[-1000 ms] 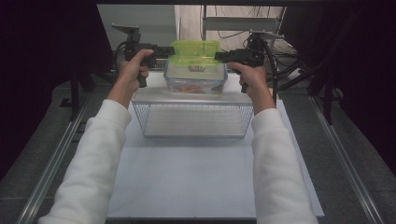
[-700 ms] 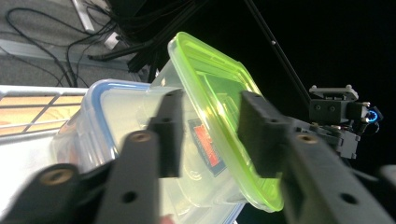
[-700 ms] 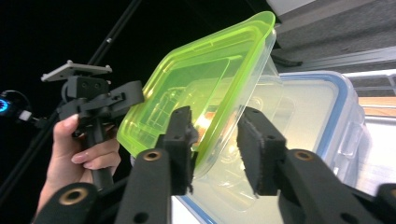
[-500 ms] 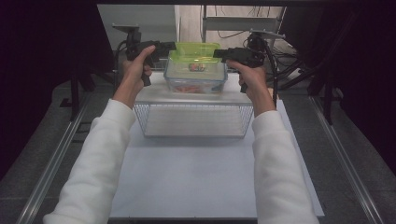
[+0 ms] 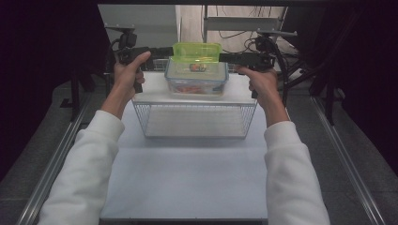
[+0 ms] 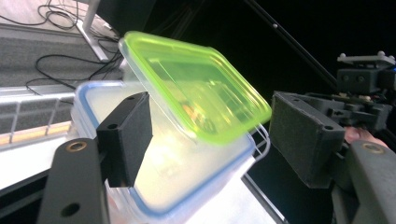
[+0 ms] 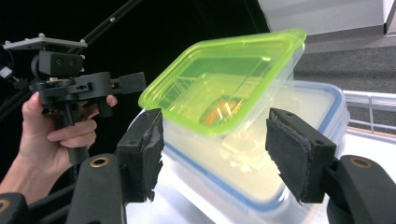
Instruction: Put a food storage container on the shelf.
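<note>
High view: we've just been opening both tongs, left (image 5: 162,50) and right (image 5: 225,57), holding nothing; back straight off the green-lidded container (image 5: 197,52), no nudging.

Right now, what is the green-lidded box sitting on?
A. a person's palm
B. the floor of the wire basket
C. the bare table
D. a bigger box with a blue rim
D: the green-lidded box rests tilted on top of the bigger box with the blue rim, which itself stands on the wire basket; both hand-held grippers have just been opening, with their pads off it.
</note>
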A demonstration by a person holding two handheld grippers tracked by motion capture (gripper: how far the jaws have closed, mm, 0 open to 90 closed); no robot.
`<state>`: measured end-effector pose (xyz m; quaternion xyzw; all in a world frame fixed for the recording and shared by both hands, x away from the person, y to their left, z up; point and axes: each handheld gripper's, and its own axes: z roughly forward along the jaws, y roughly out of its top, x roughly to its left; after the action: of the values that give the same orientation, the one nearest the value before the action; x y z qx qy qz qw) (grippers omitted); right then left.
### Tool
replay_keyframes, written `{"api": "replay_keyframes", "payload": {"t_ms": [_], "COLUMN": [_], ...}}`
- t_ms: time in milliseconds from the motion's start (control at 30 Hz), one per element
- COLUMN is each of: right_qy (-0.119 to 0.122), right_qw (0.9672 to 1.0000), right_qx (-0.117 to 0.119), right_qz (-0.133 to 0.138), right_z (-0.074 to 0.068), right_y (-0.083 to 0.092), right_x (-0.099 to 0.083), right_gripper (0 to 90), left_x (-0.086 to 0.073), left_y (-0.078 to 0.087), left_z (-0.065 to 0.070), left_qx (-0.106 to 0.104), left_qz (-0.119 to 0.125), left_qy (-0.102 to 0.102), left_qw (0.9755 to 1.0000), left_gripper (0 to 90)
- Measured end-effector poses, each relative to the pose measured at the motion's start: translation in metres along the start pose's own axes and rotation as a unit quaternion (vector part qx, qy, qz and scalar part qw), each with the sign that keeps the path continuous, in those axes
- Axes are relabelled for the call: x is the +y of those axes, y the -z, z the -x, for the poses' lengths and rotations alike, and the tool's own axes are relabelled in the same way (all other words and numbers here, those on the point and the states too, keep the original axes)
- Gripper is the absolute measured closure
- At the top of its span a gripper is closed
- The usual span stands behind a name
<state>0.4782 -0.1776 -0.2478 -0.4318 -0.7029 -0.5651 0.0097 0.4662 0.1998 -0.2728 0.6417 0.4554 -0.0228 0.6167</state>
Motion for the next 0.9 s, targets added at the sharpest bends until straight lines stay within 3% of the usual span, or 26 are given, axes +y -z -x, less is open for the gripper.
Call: {"api": "replay_keyframes", "payload": {"t_ms": [300, 533, 700, 767, 833, 900], "right_qy": [0.028, 0.061, 0.073, 0.084, 0.09, 0.107], "right_qw": [0.9995, 0.9976, 0.9964, 0.9953, 0.9946, 0.9925], "right_qx": [0.015, 0.029, 0.033, 0.03, 0.024, 0.017], "right_qz": [-0.011, -0.014, -0.028, -0.039, -0.046, -0.057], "right_z": [-0.007, -0.012, -0.013, -0.013, -0.014, -0.014], "right_y": [0.019, 0.044, 0.052, 0.056, 0.058, 0.061], "right_x": [-0.025, -0.052, -0.071, -0.087, -0.094, -0.114], "right_gripper": [36.2, 36.2, 36.2, 36.3, 36.3, 36.3], "left_x": [-0.03, -0.067, -0.087, -0.103, -0.108, -0.122], "left_y": [0.023, 0.054, 0.066, 0.075, 0.078, 0.084], "left_z": [0.01, 0.019, 0.024, 0.028, 0.029, 0.03], "left_qx": [-0.001, 0.011, 0.016, 0.022, 0.02, 0.016], "left_qz": [-0.021, -0.042, -0.051, -0.061, -0.061, -0.063], "left_qy": [-0.03, -0.079, -0.095, -0.105, -0.106, -0.106], "left_qw": [0.9993, 0.996, 0.994, 0.9924, 0.9923, 0.9923], "left_gripper": [29.0, 29.3, 29.1, 29.2, 29.3, 29.3]}}
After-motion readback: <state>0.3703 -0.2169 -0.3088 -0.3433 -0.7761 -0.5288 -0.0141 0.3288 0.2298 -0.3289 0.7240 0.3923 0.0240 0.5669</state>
